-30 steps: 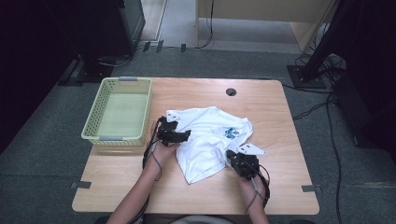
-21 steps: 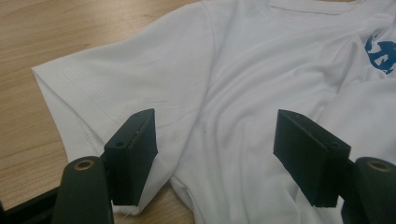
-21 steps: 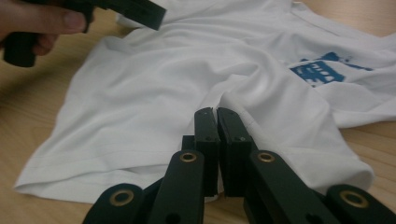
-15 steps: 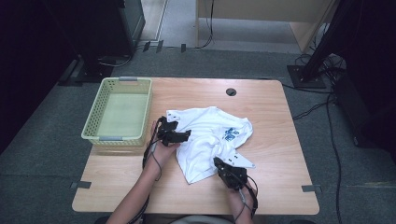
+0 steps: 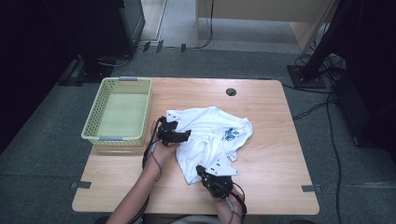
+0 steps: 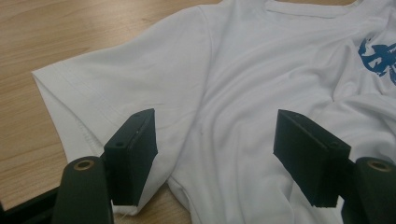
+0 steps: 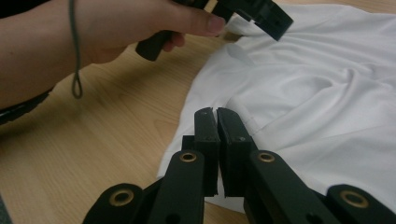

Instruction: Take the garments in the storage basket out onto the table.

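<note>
White T-shirt (image 5: 210, 140) lies crumpled mid-table, just right of the yellow basket (image 5: 119, 114), which has nothing in it. Blue print faces up on its right part. Shirt is neither folded nor binned, so by the look of it the job is at an early stage: the cloth is being gathered or drawn in, no neat fold visible yet

Left gripper (image 5: 180, 136) sits at the shirt's left edge by the sleeve. In the left gripper view its jaws stand well apart over the sleeve (image 6: 116, 88) and shoulder area, pads not pressing on fabric, so nothing held there

Right gripper (image 5: 205, 175) is at the shirt's near edge, by the person's side of the table. In the right gripper view the jaws are pressed together with the white hem (image 7: 187, 149) right at them; it looks like a pinch on the edge of the cloth, though the fabric between the pads is hard to make out

Left to do, as judged: flatten or fold the shirt, then likely move it into the basket. Wooden table (image 5: 280, 154) around the shirt is otherwise bare apart from the cable port (image 5: 230, 91)
</note>
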`<state>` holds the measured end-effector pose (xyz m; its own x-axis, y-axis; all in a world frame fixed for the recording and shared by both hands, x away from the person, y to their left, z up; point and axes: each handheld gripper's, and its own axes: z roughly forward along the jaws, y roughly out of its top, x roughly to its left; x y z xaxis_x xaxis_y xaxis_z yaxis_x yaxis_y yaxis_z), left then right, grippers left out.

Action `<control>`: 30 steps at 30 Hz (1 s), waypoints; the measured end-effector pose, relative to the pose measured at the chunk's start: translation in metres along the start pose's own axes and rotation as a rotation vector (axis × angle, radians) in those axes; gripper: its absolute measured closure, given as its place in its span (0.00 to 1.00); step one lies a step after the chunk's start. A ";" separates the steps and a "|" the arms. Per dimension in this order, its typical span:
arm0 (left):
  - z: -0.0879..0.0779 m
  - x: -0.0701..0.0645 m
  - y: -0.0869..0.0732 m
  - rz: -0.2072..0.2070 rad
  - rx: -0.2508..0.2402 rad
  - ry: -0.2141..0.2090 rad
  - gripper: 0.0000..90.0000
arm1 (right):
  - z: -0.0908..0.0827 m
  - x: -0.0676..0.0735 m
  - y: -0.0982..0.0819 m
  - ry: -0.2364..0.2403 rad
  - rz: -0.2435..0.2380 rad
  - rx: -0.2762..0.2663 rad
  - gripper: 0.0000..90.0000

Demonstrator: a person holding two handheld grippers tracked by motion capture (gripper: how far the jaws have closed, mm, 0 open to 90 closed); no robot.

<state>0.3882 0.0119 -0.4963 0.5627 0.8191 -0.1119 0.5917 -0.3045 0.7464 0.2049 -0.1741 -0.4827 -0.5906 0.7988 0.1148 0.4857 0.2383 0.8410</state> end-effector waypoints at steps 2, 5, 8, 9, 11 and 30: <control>0.000 0.000 0.000 -0.003 -0.002 0.002 0.34 | 0.001 0.004 0.001 0.011 -0.008 0.000 0.98; 0.001 0.002 0.000 -0.003 0.000 0.002 0.34 | 0.001 0.011 0.004 0.025 -0.030 0.002 0.98; 0.002 0.002 -0.001 -0.010 0.005 0.005 0.32 | 0.002 0.018 0.004 0.050 -0.035 0.007 0.98; 0.002 0.002 -0.001 -0.010 0.007 0.005 0.32 | 0.003 0.020 0.004 0.055 -0.038 0.011 0.98; 0.002 0.003 -0.001 -0.007 0.009 0.004 0.32 | 0.004 0.021 0.003 0.064 -0.041 0.016 0.95; 0.008 0.010 -0.005 0.020 0.008 0.003 0.33 | 0.004 -0.014 0.013 0.005 0.007 -0.015 0.75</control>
<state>0.3955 0.0182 -0.5066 0.5729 0.8141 -0.0951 0.5851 -0.3249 0.7431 0.2217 -0.1800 -0.4749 -0.5904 0.7976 0.1235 0.4805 0.2244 0.8478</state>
